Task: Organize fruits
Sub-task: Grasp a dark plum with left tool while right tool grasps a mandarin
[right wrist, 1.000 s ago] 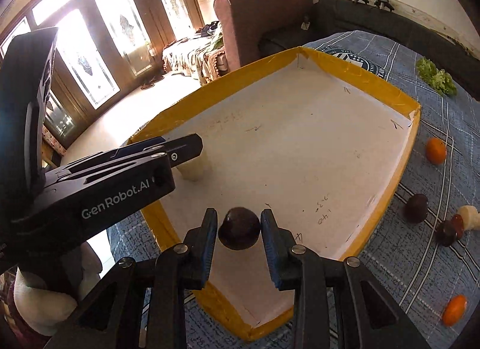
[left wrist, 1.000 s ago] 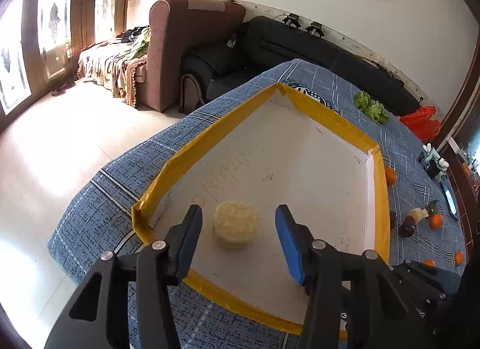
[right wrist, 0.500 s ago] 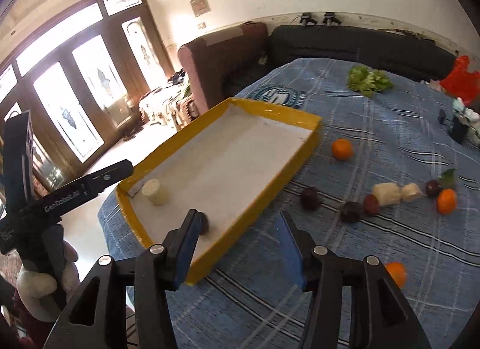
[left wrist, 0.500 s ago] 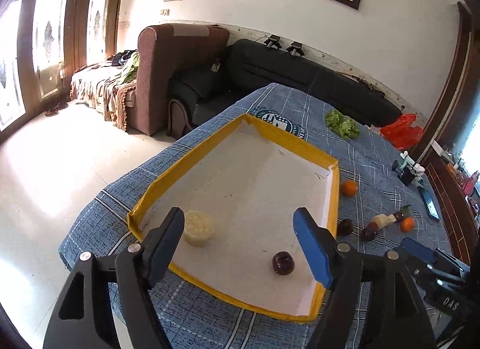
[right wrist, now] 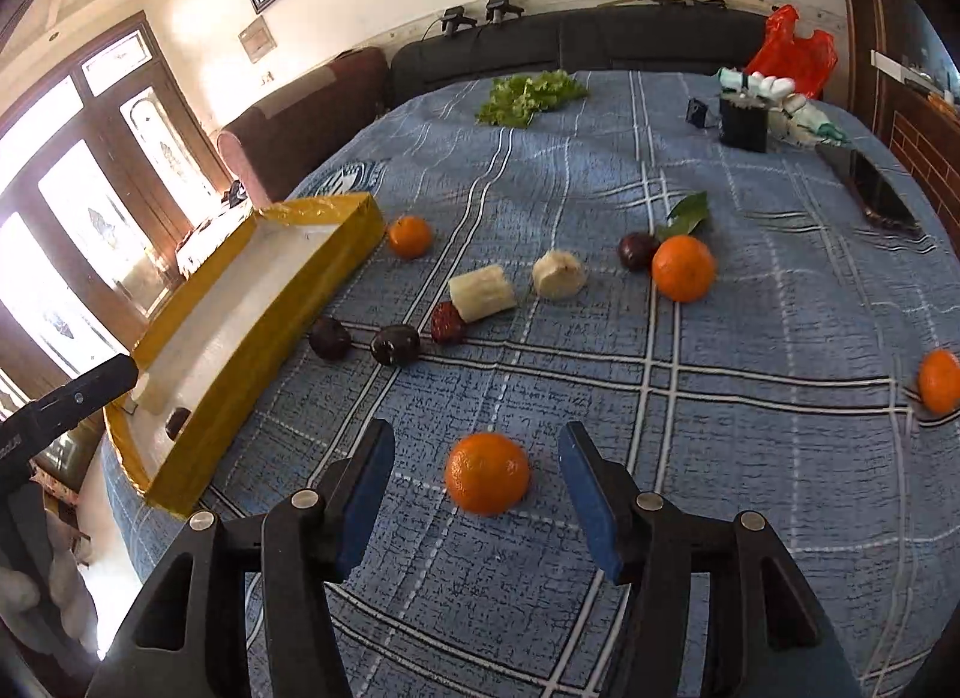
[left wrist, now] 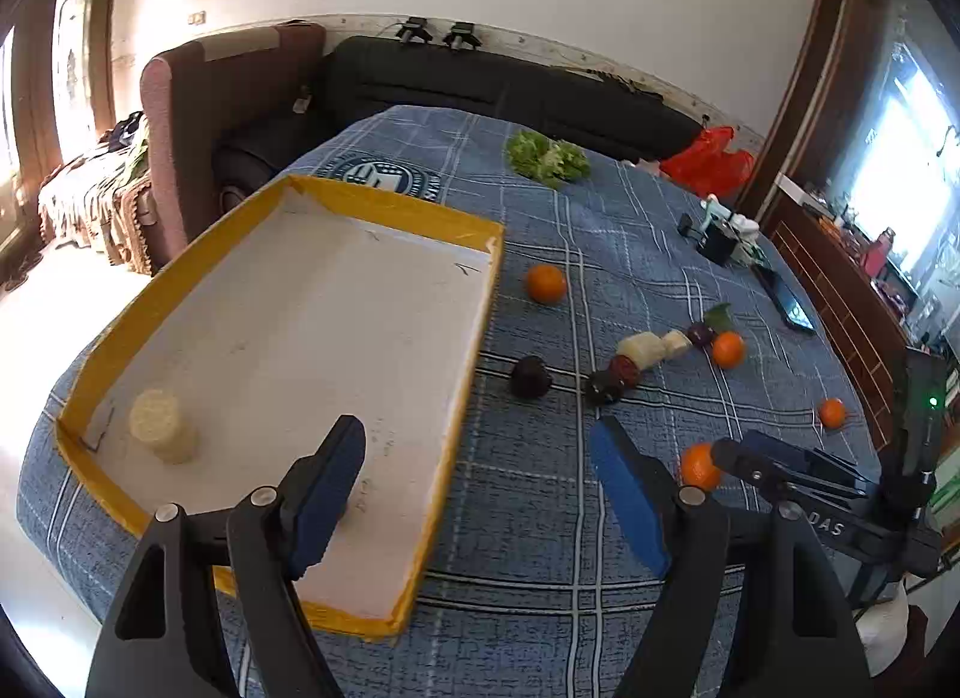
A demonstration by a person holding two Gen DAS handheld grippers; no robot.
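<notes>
**mike_r:** While both tongs hang over the blue plaid cloth (right wrist: pixel 750 290), where's the fruit sitting?

**jo_k:** Mostly loose on the cloth. The right gripper (right wrist: pixel 477 494) has its jaws spread wide with nothing in them; the nearest orange (right wrist: pixel 487 481) sits on the cloth in line with the gap, pads clear of it on both sides. The left gripper (left wrist: pixel 477 494) is wide apart and empty too, straddling the near right wall of the yellow-edged tray (left wrist: pixel 462 398).

**mike_r:** What's in the tray?

**jo_k:** A pale corn piece (left wrist: pixel 162 425) standing upright on its flat end in the near left corner, long axis vertical. The right wrist view also shows a dark plum (right wrist: pixel 178 421) just beside it.

**mike_r:** And outside?

**jo_k:** Two more corn chunks (right wrist: pixel 483 291) lying on their sides, end to end, long axes running roughly left-right across the cloth. A reddish fruit (right wrist: pixel 447 321) touches the nearer chunk, and two dark plums (right wrist: pixel 393 344) sit between that and the tray wall. Another orange (right wrist: pixel 683 267) lies by a leaf (right wrist: pixel 687 213), one more orange (right wrist: pixel 410 236) near the tray's far corner.
</notes>
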